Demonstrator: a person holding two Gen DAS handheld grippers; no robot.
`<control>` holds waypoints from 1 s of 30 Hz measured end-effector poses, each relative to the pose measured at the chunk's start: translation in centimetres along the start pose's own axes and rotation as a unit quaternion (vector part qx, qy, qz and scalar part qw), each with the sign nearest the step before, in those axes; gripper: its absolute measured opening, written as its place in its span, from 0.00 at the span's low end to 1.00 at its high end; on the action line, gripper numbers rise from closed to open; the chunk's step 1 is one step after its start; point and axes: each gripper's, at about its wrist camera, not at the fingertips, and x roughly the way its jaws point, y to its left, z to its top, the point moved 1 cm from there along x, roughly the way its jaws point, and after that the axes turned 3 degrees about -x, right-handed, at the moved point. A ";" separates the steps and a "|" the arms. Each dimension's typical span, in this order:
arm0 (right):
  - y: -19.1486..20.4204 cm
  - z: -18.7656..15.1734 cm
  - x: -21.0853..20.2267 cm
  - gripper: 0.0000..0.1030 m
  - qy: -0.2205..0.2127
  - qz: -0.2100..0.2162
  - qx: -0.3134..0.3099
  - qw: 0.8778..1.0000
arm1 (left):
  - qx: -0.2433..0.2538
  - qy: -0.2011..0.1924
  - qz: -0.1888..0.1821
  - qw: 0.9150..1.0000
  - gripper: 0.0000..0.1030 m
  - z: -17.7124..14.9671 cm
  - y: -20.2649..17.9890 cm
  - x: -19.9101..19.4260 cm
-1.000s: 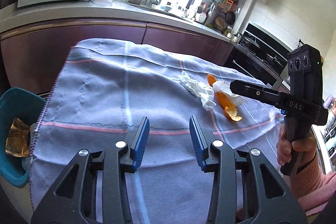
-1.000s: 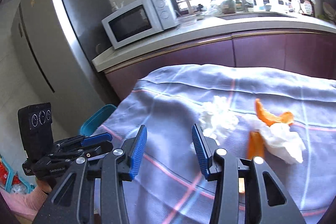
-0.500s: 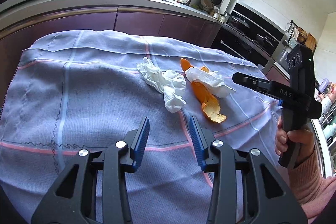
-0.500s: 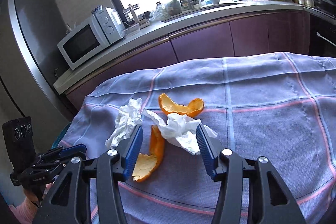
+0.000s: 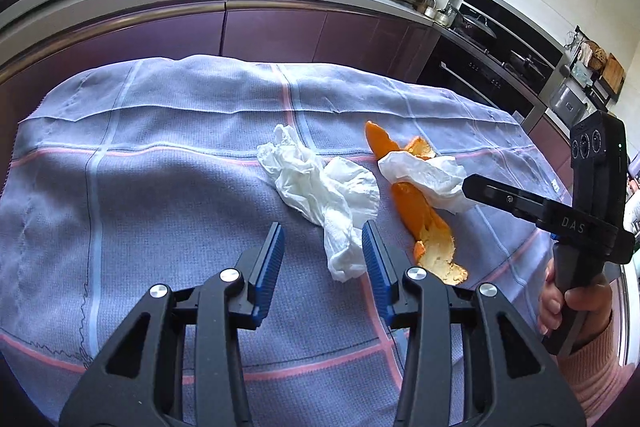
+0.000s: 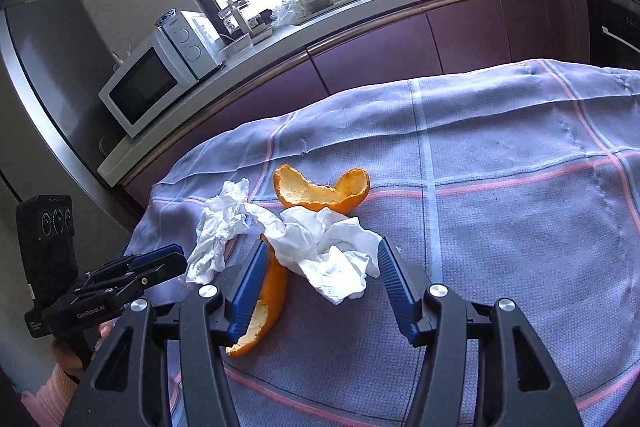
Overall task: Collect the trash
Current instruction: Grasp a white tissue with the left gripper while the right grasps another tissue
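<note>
Jaws wide on both: left gripper (image 5: 323, 255) has closed in on the crumpled tissue (image 5: 320, 187), right gripper (image 6: 319, 277) now straddles the second tissue (image 6: 328, 251), gripping nothing. The orange peel (image 6: 264, 303) is half-hidden behind a finger.

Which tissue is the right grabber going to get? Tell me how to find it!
Look at the purple checked cloth on the table. In its middle lies orange peel with two white tissues. Yours is the crumpled tissue draped over the peel, between the right gripper fingers.
</note>
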 end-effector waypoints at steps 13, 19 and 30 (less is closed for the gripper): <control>-0.2 0.0 0.7 0.23 0.011 0.020 0.005 1.000 | 0.010 0.042 0.013 0.999 0.36 1.6 -0.8 3.8; -0.4 -0.2 0.0 0.10 0.004 0.026 0.003 1.000 | 0.001 0.043 0.006 0.999 0.17 1.2 -0.6 3.7; 0.9 0.4 -1.7 0.08 -0.022 0.038 -0.012 0.999 | -0.009 0.013 -0.011 1.000 0.10 0.4 -0.2 0.6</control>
